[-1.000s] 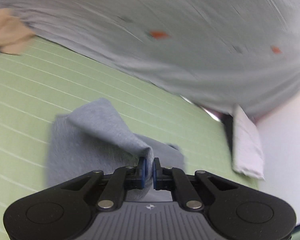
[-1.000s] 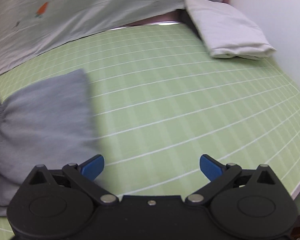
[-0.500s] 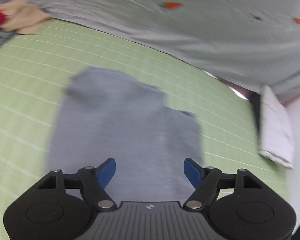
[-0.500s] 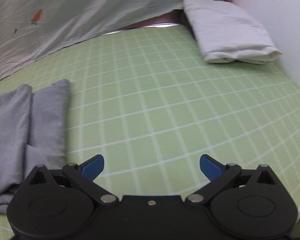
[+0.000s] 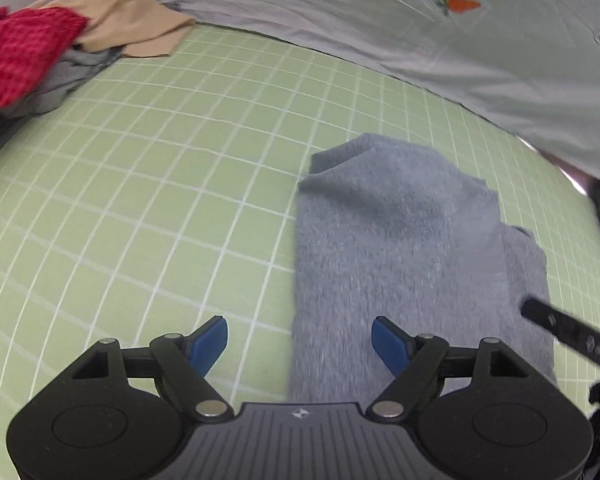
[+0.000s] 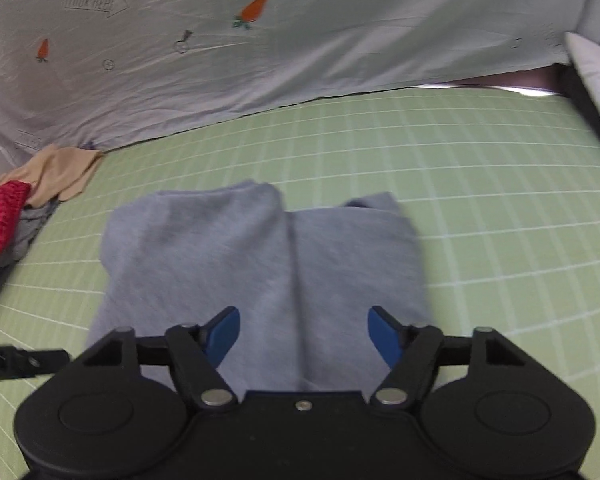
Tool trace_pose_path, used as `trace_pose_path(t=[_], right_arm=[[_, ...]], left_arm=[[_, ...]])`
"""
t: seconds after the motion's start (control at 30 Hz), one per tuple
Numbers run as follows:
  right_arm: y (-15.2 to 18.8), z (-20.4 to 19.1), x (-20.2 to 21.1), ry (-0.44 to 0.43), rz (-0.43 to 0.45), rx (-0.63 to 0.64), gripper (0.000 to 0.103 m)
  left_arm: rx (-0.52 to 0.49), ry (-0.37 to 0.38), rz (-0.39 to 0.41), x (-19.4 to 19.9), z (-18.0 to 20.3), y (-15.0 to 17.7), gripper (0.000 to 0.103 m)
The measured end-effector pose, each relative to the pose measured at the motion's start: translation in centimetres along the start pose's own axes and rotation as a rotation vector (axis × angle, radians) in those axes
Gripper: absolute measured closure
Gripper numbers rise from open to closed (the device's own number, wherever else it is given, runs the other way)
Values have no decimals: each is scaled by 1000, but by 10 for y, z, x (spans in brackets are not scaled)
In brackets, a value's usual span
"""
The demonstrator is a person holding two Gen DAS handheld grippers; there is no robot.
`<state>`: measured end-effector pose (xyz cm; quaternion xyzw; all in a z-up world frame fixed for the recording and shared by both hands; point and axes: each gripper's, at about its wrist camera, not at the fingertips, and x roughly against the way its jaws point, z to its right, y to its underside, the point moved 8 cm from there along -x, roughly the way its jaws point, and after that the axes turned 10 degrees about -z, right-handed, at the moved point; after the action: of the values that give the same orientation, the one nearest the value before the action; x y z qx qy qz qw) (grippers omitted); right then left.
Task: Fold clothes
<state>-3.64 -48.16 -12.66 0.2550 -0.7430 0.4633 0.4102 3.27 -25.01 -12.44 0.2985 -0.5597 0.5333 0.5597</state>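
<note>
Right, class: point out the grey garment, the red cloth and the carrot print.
Grey garment (image 6: 260, 264), right wrist view, middle fold.
Red cloth (image 5: 16, 56), left wrist view, its top.
Carrot print (image 6: 254, 7), right wrist view, orange body.

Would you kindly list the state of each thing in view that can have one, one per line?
grey garment: folded, lying flat on the green mat, not gripped.
left gripper: jaws opening, nothing pinched, over the garment's left edge.
right gripper: jaws closing, over the garment, pads not pressing it.
clothes pile: unfolded, heaped at the mat's edge.
white cloth: folded.
</note>
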Motion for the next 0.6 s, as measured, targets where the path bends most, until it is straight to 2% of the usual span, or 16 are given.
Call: trace_pose_path(t=[0.1, 0.23, 0.37, 0.4, 0.43, 0.5, 0.6], right_arm=[[-5, -13, -21, 5, -41, 0, 47], [-4, -16, -39, 36, -89, -31, 52], [2, -18, -46, 47, -112, -46, 62], [3, -20, -45, 51, -113, -38, 74], [3, -22, -45, 62, -114, -21, 89], [3, -25, -43, 75, -112, 17, 97], [1, -29, -34, 94, -71, 67, 99]], left_arm=[[-52, 17, -26, -13, 5, -9, 23], [-96, 43, -40, -22, 9, -15, 23], [-97, 56, -44, -30, 5, -20, 19], [-93, 57, -46, -31, 3, -21, 19], [-86, 58, -48, -33, 1, -22, 19], [-72, 60, -51, -35, -1, -24, 18], [-61, 63, -49, -36, -2, -26, 18]])
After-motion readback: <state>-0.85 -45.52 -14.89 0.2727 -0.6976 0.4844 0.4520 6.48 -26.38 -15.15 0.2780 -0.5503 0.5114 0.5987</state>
